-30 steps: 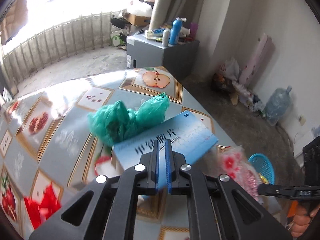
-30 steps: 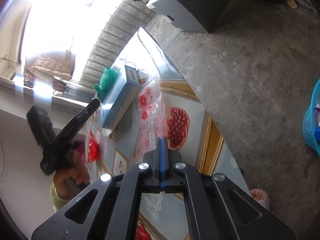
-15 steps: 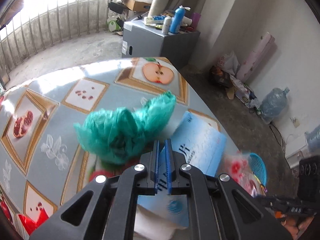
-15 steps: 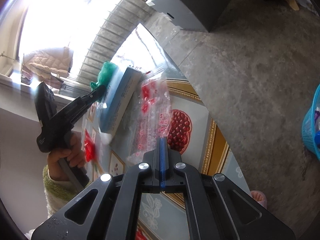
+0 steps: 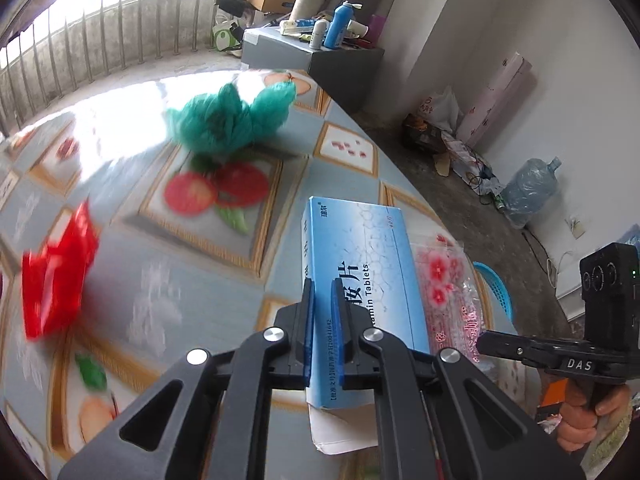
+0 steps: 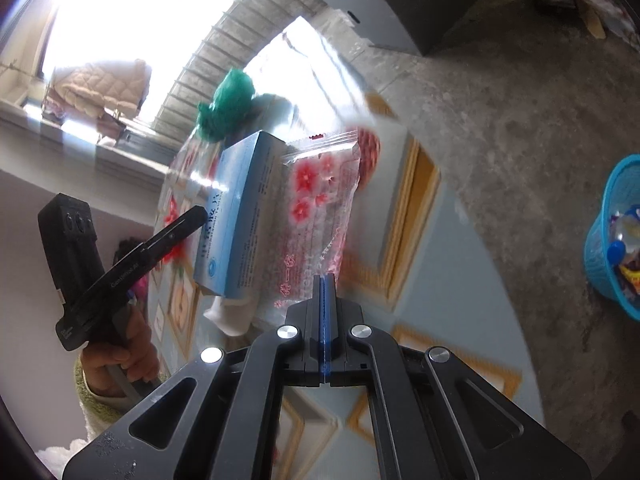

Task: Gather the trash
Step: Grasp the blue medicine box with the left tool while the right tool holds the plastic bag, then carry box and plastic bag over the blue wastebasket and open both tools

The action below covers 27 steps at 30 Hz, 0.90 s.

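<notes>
Your left gripper (image 5: 323,284) is clamped on the blue tablet box (image 5: 360,264); its pads cover part of the box's printing, and the torn white flap below is partly hidden behind the frame. Your right gripper (image 6: 325,280) is clenched on the lower edge of the clear flowered wrapper (image 6: 316,208), which hangs just beside the box above the fruit-patterned table (image 5: 168,304). The left view is smeared with blur: the green plastic bag (image 5: 232,120) and the red wrapper (image 5: 56,276) on the table lose their outlines. Only the right view shows inside the blue basket (image 6: 612,240) on the floor, cut off at the frame edge, with trash in it.
</notes>
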Each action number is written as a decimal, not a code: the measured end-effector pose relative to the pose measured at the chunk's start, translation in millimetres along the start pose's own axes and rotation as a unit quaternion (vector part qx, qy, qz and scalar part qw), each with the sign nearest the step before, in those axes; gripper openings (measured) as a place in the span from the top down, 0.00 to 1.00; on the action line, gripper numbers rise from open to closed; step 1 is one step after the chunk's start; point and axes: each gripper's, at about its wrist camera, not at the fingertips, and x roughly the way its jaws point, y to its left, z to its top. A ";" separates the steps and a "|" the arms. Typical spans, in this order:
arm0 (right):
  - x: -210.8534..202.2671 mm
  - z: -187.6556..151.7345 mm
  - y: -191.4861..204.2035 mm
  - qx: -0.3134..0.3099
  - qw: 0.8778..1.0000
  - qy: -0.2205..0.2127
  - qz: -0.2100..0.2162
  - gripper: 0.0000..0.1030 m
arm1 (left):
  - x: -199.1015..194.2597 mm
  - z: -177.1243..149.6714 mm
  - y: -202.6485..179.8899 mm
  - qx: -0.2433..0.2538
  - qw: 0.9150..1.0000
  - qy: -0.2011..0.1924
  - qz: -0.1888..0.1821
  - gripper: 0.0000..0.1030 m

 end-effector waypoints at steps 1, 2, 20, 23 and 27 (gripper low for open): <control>-2.0 -7.2 1.9 -0.004 1.000 0.004 -0.001 1.00 | -8.8 -13.6 -2.2 -0.002 1.000 0.002 -0.002 0.94; -5.0 -17.8 3.4 -0.006 1.000 0.012 0.001 1.00 | -15.2 -23.8 -2.6 -0.008 1.000 0.004 -0.005 0.94; -41.3 -65.1 -8.5 0.028 0.999 -0.031 -0.018 1.00 | -55.9 -101.2 -56.2 0.009 1.000 0.007 0.024 0.25; -40.5 -68.5 -9.1 0.032 0.999 -0.036 -0.014 1.00 | -44.7 -102.3 -58.0 -0.008 0.999 0.019 0.036 0.25; -37.1 -73.3 -7.8 0.033 0.999 -0.037 -0.011 1.00 | -36.4 -105.1 -58.2 -0.014 0.998 0.027 0.046 0.25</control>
